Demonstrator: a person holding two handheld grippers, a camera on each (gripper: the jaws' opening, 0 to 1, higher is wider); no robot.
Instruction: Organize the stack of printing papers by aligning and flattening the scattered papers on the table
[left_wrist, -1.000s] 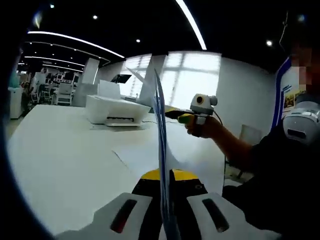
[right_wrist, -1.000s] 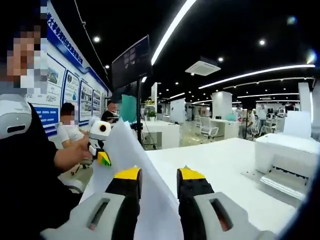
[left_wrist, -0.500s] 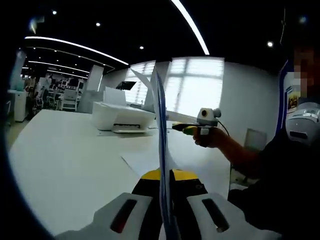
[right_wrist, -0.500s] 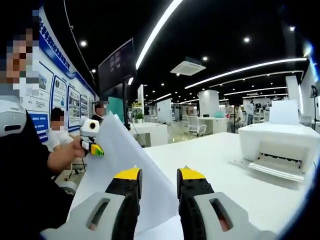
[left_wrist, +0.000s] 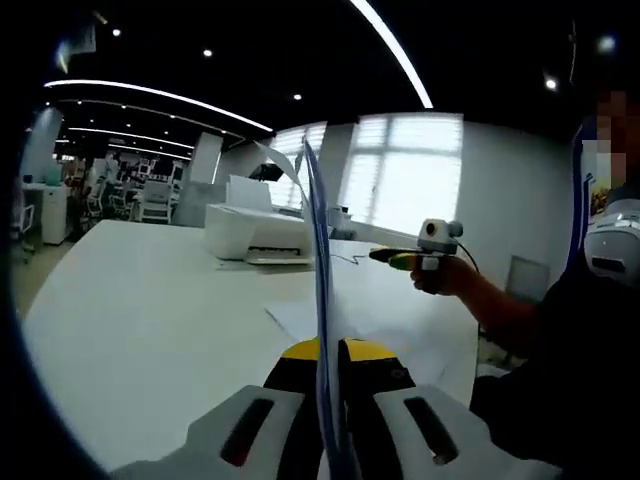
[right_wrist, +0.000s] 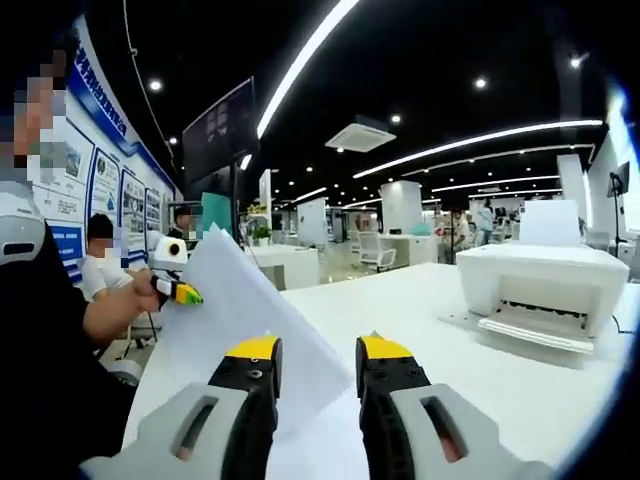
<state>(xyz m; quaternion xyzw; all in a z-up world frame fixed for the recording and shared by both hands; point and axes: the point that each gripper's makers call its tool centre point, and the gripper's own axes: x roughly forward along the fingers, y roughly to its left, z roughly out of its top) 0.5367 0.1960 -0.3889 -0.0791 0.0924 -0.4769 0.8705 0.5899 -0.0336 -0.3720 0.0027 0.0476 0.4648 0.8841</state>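
A stack of white printing papers (left_wrist: 318, 250) stands on edge, rising straight up from my left gripper (left_wrist: 322, 348), which is shut on its lower edge. More white sheets (left_wrist: 375, 318) lie flat on the table beyond it. To the right, a hand holds my right gripper (left_wrist: 385, 257) level over the table, apart from the stack. In the right gripper view the held papers (right_wrist: 235, 310) slant from my left gripper (right_wrist: 185, 294) down behind my right gripper (right_wrist: 318, 348). Its yellow-tipped jaws stand apart, with the sheet's edge showing in the gap.
A white printer (left_wrist: 255, 232) sits on the white table (left_wrist: 140, 330); in the right gripper view the printer (right_wrist: 540, 285) is at the right. A seated person (right_wrist: 100, 265) and a dark monitor (right_wrist: 215, 130) are at the left. Desks and chairs fill the hall behind.
Both cameras have swung, shifting the printer in each view. The papers lean lower and further left between the right jaws. The right gripper sits further right of the stack.
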